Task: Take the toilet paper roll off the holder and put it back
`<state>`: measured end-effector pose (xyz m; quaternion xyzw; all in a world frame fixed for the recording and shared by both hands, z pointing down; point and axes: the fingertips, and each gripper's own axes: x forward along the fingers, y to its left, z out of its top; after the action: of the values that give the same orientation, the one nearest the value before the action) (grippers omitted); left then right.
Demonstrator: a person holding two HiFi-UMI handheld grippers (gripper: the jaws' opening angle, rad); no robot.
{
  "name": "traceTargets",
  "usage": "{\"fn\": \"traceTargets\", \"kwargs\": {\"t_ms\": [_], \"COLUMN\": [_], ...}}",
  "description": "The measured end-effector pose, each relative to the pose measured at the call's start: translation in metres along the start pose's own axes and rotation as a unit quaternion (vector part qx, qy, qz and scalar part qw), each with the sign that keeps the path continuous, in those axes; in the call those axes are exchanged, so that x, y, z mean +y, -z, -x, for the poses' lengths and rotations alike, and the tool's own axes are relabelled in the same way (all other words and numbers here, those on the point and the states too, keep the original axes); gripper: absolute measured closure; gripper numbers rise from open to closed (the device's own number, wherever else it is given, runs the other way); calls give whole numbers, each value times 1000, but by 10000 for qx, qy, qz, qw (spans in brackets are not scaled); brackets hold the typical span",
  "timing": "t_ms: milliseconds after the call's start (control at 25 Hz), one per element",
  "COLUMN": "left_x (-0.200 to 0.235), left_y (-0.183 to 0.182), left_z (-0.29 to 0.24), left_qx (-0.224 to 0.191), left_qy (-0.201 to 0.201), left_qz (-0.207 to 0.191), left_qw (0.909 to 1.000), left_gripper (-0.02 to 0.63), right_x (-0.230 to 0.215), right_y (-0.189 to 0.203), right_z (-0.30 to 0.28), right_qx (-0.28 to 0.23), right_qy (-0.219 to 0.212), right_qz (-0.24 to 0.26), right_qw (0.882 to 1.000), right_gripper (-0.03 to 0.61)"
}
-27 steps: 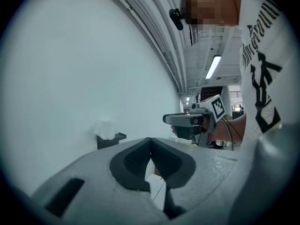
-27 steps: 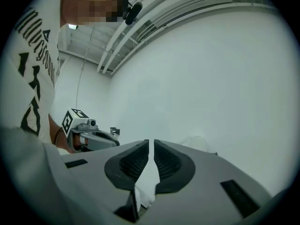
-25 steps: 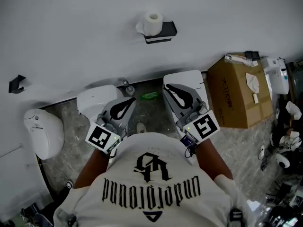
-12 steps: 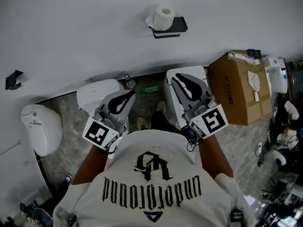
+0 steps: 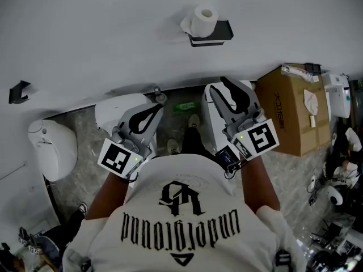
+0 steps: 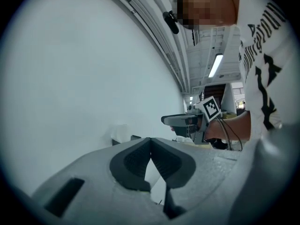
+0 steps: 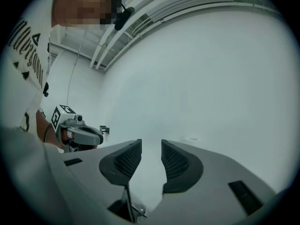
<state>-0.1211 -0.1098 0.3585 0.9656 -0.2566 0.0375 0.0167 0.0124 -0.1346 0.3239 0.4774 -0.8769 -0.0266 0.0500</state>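
Observation:
A white toilet paper roll [image 5: 203,19] sits on a black holder [image 5: 214,34] fixed to the white wall, at the top of the head view. In the left gripper view the roll [image 6: 121,133] shows small and pale beyond the jaws. Both grippers point level at the wall, well short of the roll. My left gripper [image 5: 155,109] is shut, its pads meeting with nothing between them [image 6: 150,140]. My right gripper [image 5: 226,83] has just been opening; its jaws stand apart with only bare wall showing in the gap [image 7: 151,146].
A cardboard box [image 5: 295,109] stands on the floor at the right, with small clutter beyond it. White fixtures [image 5: 54,149] sit at the left, and a white unit [image 5: 218,123] lies under the right gripper. A green bottle [image 5: 184,105] lies by the wall. A black hook [image 5: 19,91] is mounted at the left.
Both grippers have moved toward the wall, the right one further up the picture. The right jaws, shut before, now stand apart. The roll sits further right in the view.

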Motion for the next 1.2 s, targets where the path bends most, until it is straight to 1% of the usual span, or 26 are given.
{"fn": "traceTargets", "kwargs": {"t_ms": [240,480,680,960,1200], "left_x": [15,31,53,73,90], "left_y": [3,5,8,11,14], "left_z": [-25,-53,-75,-105,-130], "left_qx": [122,212,225,281,339], "left_qy": [-97,-183,-294,-320,-354], "left_qz": [-40,106,208,315,405], "left_qw": [9999,9996,9991,9986,9980], "left_gripper": [600,600,600,601,601], "right_x": [-25,-54,-82,-116,-147], "right_y": [11,22,30,46,59], "right_z": [-21,-46,-70,-105,-131], "right_qx": [107,232,355,651,813], "right_qy": [-117,-297,-309,-374,-224], "right_qz": [-112,-238,-300,-471,-587], "right_qw": [9998,9990,9984,9961,9947], "right_gripper": [429,371,319,278,262]}}
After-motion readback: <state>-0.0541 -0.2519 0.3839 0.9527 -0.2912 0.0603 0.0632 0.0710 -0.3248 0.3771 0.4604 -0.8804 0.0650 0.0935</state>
